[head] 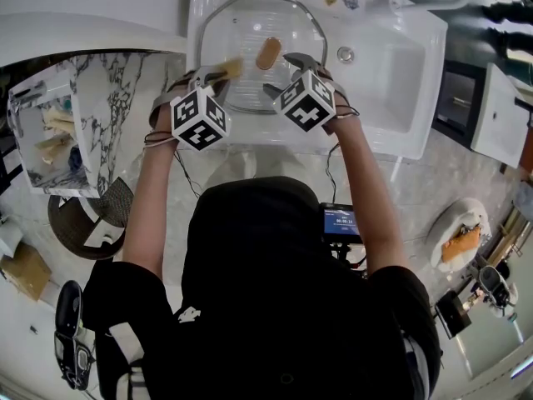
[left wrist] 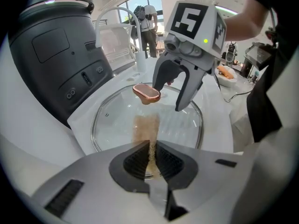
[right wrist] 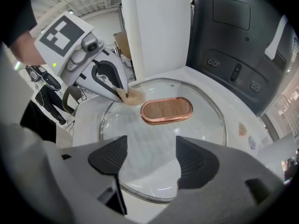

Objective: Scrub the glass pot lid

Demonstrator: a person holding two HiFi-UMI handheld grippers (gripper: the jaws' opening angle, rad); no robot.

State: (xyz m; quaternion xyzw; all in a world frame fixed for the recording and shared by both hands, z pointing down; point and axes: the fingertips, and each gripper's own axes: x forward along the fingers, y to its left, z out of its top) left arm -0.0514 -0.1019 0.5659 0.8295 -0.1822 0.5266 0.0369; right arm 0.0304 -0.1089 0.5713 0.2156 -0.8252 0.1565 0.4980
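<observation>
While the left gripper [head: 221, 73] pinches a tan scrubbing sponge [head: 231, 65], the round glass pot lid with a metal rim [head: 291, 32] lies flat in the white sink [head: 391, 65].
Seen from the left gripper view, both ribbed jaws of that gripper [left wrist: 150, 160] are clamped on the near end of the sponge [left wrist: 147, 129], whose far end lies on the glass [left wrist: 112, 120], just short of the oval wooden handle with a copper-coloured rim [left wrist: 147, 92] at the lid's centre. The right gripper [right wrist: 152, 160] hangs over the near part of the lid [right wrist: 201, 120] with its jaws spread wide and nothing between them, only bare glass showing below. The two grippers sit side by side, near each other, on opposite sides of the handle [head: 268, 52].
</observation>
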